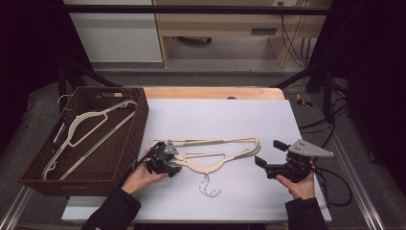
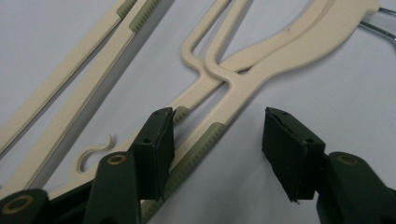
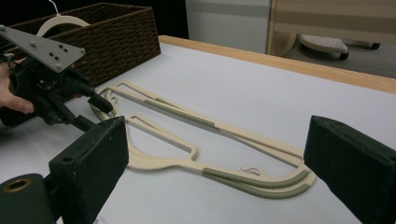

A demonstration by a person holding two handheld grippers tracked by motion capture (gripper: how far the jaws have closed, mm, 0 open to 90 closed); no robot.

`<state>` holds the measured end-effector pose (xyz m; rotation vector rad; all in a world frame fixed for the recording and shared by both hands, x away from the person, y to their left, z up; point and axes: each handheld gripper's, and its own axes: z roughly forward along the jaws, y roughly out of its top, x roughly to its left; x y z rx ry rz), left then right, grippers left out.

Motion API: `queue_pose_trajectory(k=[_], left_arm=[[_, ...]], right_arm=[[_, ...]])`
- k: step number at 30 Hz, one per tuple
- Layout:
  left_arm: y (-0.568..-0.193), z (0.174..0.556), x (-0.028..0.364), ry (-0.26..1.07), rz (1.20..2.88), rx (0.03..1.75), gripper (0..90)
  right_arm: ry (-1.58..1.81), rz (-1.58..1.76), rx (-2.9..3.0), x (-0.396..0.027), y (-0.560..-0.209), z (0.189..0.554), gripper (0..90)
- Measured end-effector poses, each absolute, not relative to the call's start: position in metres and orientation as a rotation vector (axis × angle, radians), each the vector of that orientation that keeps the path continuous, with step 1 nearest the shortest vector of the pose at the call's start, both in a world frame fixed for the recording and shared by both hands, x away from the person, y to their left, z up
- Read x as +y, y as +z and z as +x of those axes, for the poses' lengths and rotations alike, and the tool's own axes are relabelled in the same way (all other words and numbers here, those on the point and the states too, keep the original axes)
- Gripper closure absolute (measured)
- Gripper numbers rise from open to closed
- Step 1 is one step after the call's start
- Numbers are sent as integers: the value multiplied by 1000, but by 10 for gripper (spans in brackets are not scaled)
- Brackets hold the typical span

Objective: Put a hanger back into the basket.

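Note:
Two cream plastic hangers (image 1: pixel 218 143) lie stacked on the white table sheet, their metal hooks (image 1: pixel 208 188) pointing toward the person. My left gripper (image 1: pixel 176 163) is low over their left end. In the left gripper view, that gripper (image 2: pixel 219 122) has its jaws apart, with the ribbed shoulder of the hangers (image 2: pixel 261 60) running between them. One pad (image 2: pixel 159 144) sits against that arm and the other pad stands clear of it. My right gripper (image 1: pixel 268 152) hovers wide open beside the hangers' right end. In its own view the right gripper (image 3: pixel 215 154) holds nothing and faces the hangers (image 3: pixel 187 158).
A dark wicker basket (image 1: pixel 139 125) stands at the table's left with one more cream hanger (image 1: pixel 86 129) inside. The basket (image 3: pixel 116 37) also appears behind the left gripper (image 3: pixel 91 109) in the right gripper view. A wooden table edge runs along the back.

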<state>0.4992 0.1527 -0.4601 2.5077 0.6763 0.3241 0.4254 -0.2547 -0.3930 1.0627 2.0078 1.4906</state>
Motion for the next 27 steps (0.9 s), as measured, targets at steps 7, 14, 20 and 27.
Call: queue_pose_trajectory(k=[7, 14, 20, 27], left_arm=[[-460, 497, 151, 273, 2496, 692, 613], [-457, 489, 147, 223, 2536, 639, 702], [-456, 481, 138, 219, 2577, 578, 768], [-456, 478, 133, 201, 2564, 583, 786]], right_arm=[[1489, 1055, 2017, -255, -393, 426, 68], [1489, 1056, 2019, -255, -393, 426, 68], [1492, 1057, 2014, -255, -393, 425, 68], [1492, 1054, 2017, -255, -393, 425, 68]])
